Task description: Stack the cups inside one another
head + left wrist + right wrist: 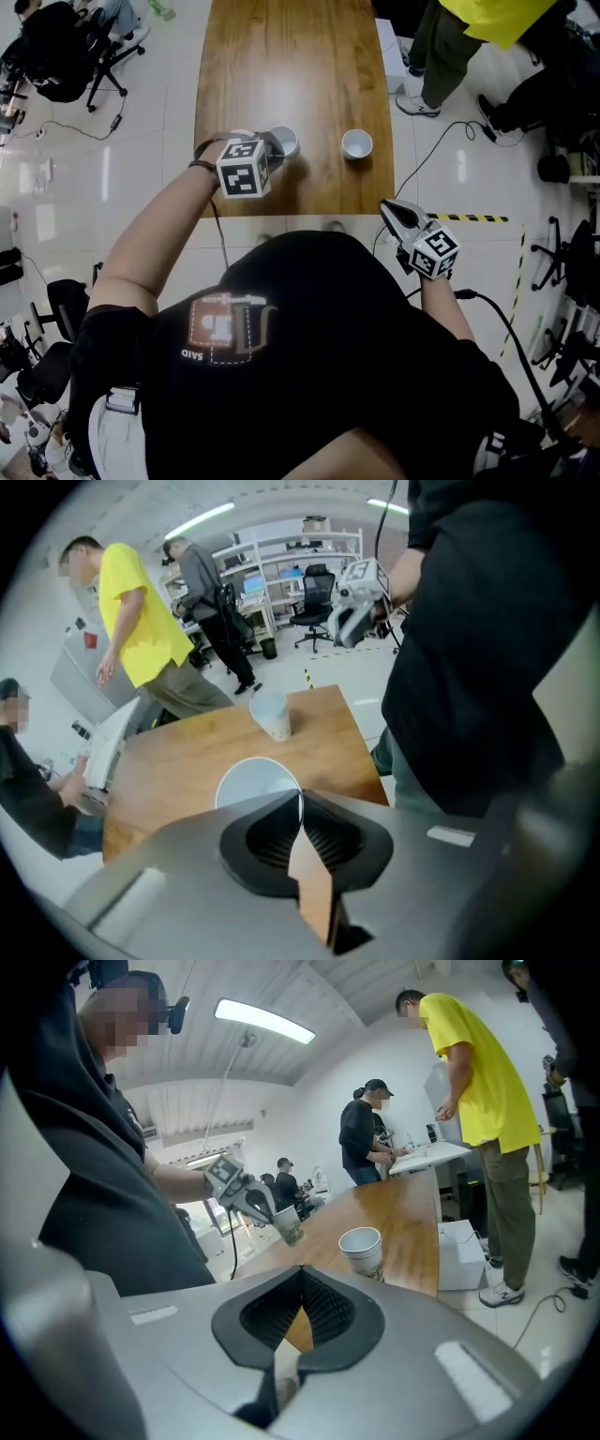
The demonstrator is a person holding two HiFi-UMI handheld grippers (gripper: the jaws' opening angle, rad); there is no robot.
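So, left gripper pinching rim of held cup, maybe slightly off table. Second cup upright to its right, well apart. Right gripper pressed together, empty, off table's near edge.

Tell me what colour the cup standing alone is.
That paper cup is white, with faint greenish print near its base; right gripper view shows it best.

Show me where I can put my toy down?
Bare wood fills the table beyond both cups, and a gap lies between the left cup and the right cup. Crowded: around the left cup, where the left gripper grips it.
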